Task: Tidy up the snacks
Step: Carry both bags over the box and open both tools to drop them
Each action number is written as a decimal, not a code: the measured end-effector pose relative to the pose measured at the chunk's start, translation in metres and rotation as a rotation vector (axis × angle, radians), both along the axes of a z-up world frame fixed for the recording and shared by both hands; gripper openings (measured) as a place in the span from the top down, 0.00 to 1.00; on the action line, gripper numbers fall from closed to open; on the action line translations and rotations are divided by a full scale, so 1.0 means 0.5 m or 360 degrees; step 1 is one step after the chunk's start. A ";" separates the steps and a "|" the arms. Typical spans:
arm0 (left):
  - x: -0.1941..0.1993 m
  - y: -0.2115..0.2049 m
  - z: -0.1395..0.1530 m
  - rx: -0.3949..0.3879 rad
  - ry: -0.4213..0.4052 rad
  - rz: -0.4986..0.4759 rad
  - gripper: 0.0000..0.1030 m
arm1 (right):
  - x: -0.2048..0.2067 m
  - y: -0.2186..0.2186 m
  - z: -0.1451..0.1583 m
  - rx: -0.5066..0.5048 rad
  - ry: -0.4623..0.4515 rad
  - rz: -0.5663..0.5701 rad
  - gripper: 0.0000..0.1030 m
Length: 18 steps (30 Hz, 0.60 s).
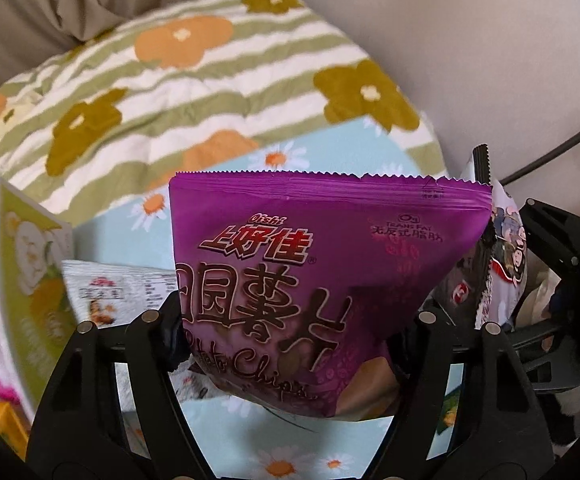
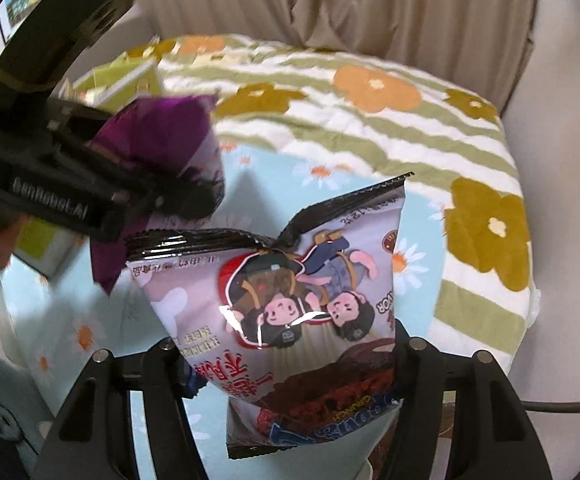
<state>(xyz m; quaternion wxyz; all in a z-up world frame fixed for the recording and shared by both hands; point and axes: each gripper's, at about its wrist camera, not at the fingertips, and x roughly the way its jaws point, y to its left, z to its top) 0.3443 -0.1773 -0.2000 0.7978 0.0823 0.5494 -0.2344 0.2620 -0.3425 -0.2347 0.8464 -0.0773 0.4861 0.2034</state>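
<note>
A purple potato chips bag (image 1: 330,248) stands upright between the fingers of my left gripper (image 1: 294,320), which is shut on its lower part. From the right wrist the same purple bag (image 2: 158,136) shows at upper left, pinched in the left gripper (image 2: 102,192) with a hand behind it. My right gripper (image 2: 290,356) is shut on a lilac snack bag with cartoon figures (image 2: 290,304), held upside down with its black sealed edge on top. That cartoon bag (image 1: 506,240) sits just right of the purple one, close beside it.
Below lies a light blue daisy cloth (image 1: 330,148), with a green-striped floral quilt (image 1: 170,92) beyond it. A green flower-printed box (image 1: 30,264) and a small white packet (image 1: 110,288) sit at left. A black cable (image 1: 562,140) runs at right.
</note>
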 end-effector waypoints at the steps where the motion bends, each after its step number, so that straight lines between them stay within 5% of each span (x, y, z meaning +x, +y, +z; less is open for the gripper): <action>1: -0.007 0.005 0.017 -0.0014 -0.0025 0.0009 0.31 | -0.002 0.001 0.022 0.0002 -0.0028 -0.0016 0.42; 8: -0.074 0.075 0.151 -0.0074 -0.0230 0.0168 0.31 | -0.009 0.033 0.146 0.0069 -0.0153 -0.0031 0.42; 18: -0.150 0.303 0.282 -0.0081 -0.0399 0.0539 0.31 | -0.016 0.204 0.292 0.0224 -0.0254 0.0179 0.42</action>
